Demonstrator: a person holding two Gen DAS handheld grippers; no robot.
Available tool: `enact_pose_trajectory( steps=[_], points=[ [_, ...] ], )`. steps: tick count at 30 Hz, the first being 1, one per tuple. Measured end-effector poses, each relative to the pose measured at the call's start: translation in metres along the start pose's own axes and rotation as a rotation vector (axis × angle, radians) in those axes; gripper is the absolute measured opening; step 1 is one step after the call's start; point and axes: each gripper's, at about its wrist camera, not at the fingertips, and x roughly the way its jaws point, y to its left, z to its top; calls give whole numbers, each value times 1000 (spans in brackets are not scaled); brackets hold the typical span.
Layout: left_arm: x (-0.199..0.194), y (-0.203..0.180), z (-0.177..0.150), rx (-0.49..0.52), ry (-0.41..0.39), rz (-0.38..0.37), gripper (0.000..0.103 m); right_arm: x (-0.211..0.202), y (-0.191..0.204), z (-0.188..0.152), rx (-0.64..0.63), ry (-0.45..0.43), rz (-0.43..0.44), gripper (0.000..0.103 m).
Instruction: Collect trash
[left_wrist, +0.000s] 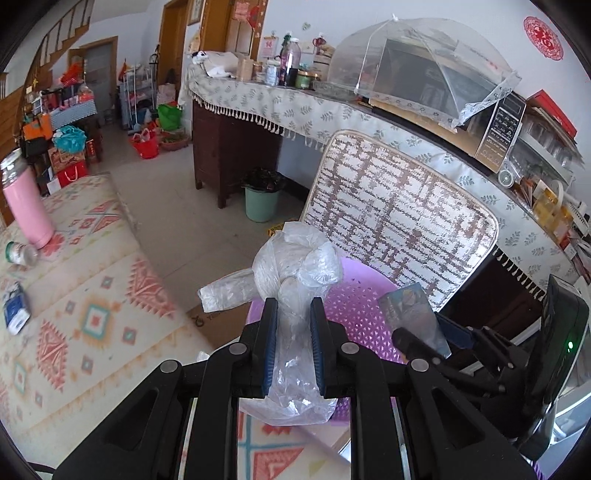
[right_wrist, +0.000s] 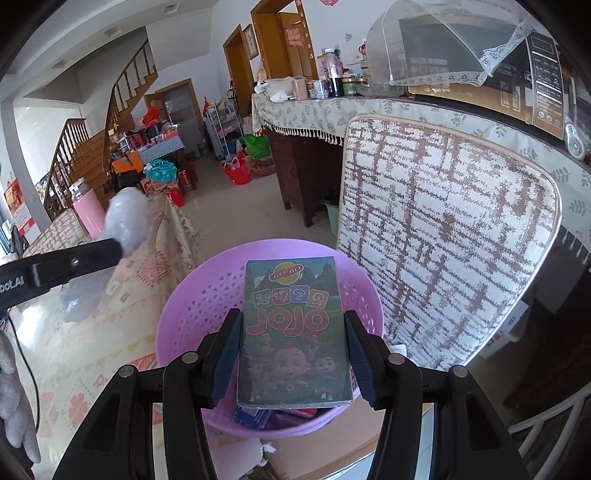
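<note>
My left gripper (left_wrist: 293, 314) is shut on a knotted clear plastic bag (left_wrist: 291, 266), held just left of and above a purple perforated basket (left_wrist: 354, 314). My right gripper (right_wrist: 293, 332) is shut on a green JOJO cartoon box (right_wrist: 293, 332), held over the purple basket (right_wrist: 184, 310). Some colourful packets lie inside the basket under the box. In the left wrist view the right gripper (left_wrist: 424, 338) with the box (left_wrist: 410, 306) shows at the right. In the right wrist view the left gripper finger (right_wrist: 74, 262) with the bag (right_wrist: 127, 218) shows at the left.
A table with a patterned cloth (left_wrist: 85, 295) holds a pink flask (left_wrist: 26, 206), a small jar (left_wrist: 20, 253) and a blue-white packet (left_wrist: 14, 308). A woven chair back (left_wrist: 399, 221) stands behind the basket. A green bin (left_wrist: 260, 208) stands by the sideboard (left_wrist: 229, 147).
</note>
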Motion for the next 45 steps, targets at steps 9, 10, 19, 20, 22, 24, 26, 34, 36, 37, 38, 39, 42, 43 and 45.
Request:
enact_pose_trajectory(
  steps=[9, 10, 19, 20, 22, 24, 26, 34, 36, 37, 38, 39, 42, 43, 45],
  points=[
    [11, 1, 10, 15, -45, 24, 65, 33, -12, 7, 40, 21, -6, 63],
    [10, 3, 9, 15, -44, 19, 65, 34, -12, 7, 46, 23, -3, 63],
    [-25, 19, -21, 15, -63, 88, 69, 25, -3, -7, 44, 22, 11, 63],
    [-30, 21, -26, 11, -65, 98, 70, 24, -2, -8, 47, 22, 14, 63],
    [-38, 25, -34, 5, -63, 116, 71, 19, 0, -12, 54, 20, 22, 63],
    [-46, 28, -42, 3, -58, 131, 74, 13, 3, -15, 58, 21, 29, 63],
    [-54, 30, -52, 2, -50, 163, 76, 8, 7, -18, 57, 22, 35, 63],
    [-86, 38, -85, -29, -40, 192, 78, -19, 28, -33, 48, 15, 65, 67],
    [-93, 41, -94, -49, -39, 193, 78, -25, 33, -38, 51, 17, 79, 67],
    [-97, 43, -100, -60, -40, 194, 79, -26, 35, -39, 51, 18, 83, 68],
    [-101, 44, -105, -68, -42, 197, 79, -29, 38, -42, 50, 19, 88, 68],
    [-104, 45, -108, -73, -44, 201, 79, -31, 40, -43, 49, 19, 90, 68],
    [-114, 48, -121, -83, -61, 233, 79, -37, 46, -49, 44, 17, 89, 68],
    [-118, 49, -125, -86, -67, 246, 79, -40, 48, -51, 44, 17, 90, 68],
    [-123, 51, -132, -95, -76, 261, 79, -46, 51, -55, 42, 15, 88, 68]
  ],
)
